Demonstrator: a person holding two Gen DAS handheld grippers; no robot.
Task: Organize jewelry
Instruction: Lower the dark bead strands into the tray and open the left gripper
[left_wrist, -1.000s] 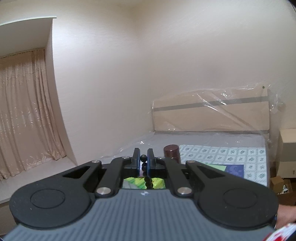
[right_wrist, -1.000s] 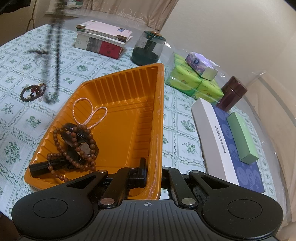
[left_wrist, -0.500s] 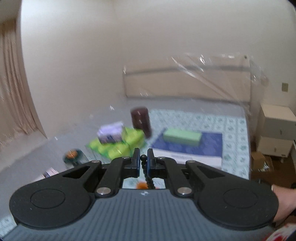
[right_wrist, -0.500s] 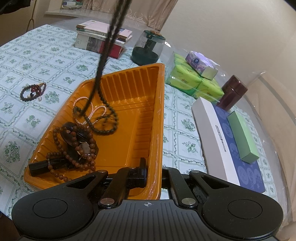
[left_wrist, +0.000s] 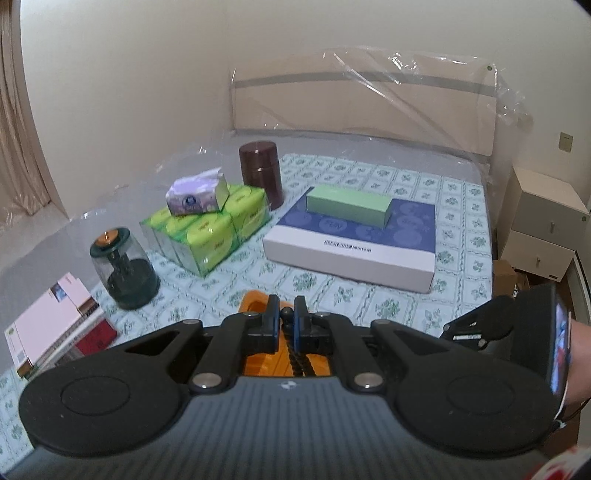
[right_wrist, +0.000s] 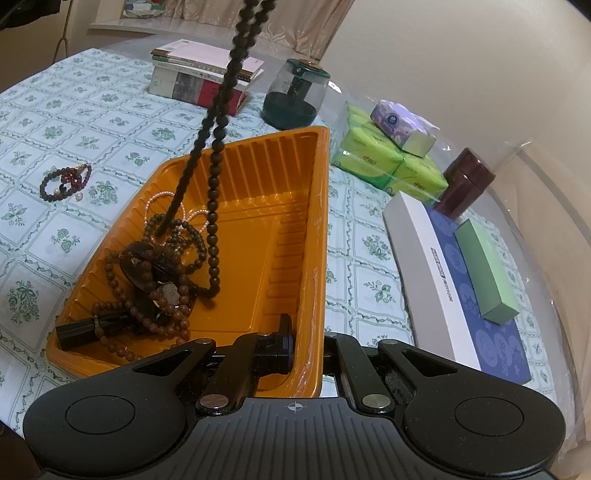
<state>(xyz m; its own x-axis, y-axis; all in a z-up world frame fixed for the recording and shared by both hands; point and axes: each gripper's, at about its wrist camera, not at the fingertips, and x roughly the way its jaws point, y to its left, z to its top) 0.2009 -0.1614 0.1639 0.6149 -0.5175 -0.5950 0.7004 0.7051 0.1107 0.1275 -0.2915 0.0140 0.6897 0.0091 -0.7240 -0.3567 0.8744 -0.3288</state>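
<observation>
Bead necklace (right_wrist: 212, 206): one, pinched by left hand-held gripper (left_wrist: 287, 325) | right hand-held gripper (right_wrist: 308, 343) clamps tray (right_wrist: 295, 206)

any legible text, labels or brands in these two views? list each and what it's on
Nothing reads cleanly.
White and blue flat box: a black printed strip on its side, too small to read.
Green tissue packs: brand print on the wrappers, blurred.
Purple tissue pack: round logo, illegible.
Stacked books: spine lettering, too small.
Green box: no print visible.
Orange tray and dark jar: no text.
</observation>
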